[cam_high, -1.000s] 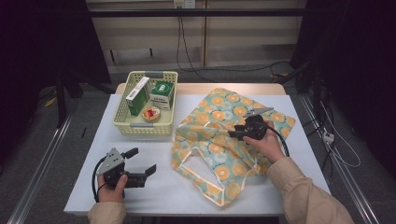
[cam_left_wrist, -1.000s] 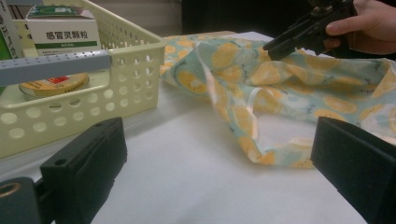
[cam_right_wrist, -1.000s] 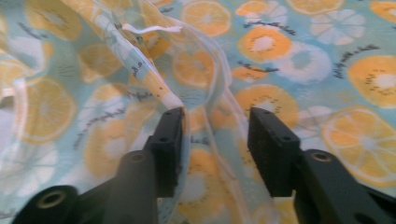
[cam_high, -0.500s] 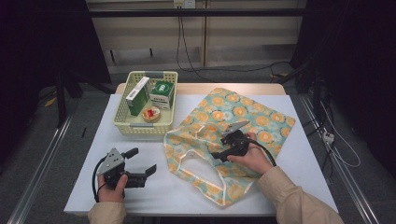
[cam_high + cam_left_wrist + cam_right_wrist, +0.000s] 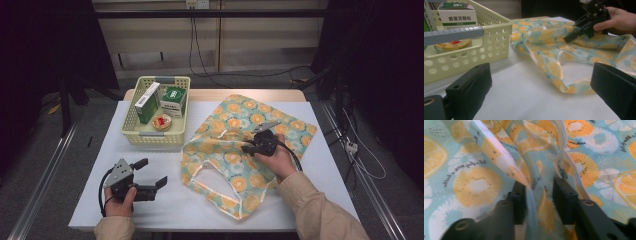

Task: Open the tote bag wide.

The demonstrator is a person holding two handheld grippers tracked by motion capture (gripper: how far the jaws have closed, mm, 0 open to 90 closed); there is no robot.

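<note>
Basket: pale yellow perforated plastic basket (image 5: pixel 131 134) stands at the table's far left, on the white table (image 5: pixel 210 210).
In basket: green-and-white cardboard boxes (image 5: pixel 173 101) behind a small round lidded tub (image 5: pixel 161 122).
Bag: orange-slice-print fabric tote bag (image 5: pixel 235 180) lies right of the basket, spread toward the far right corner.
Near left: bare tabletop before the basket.
</note>
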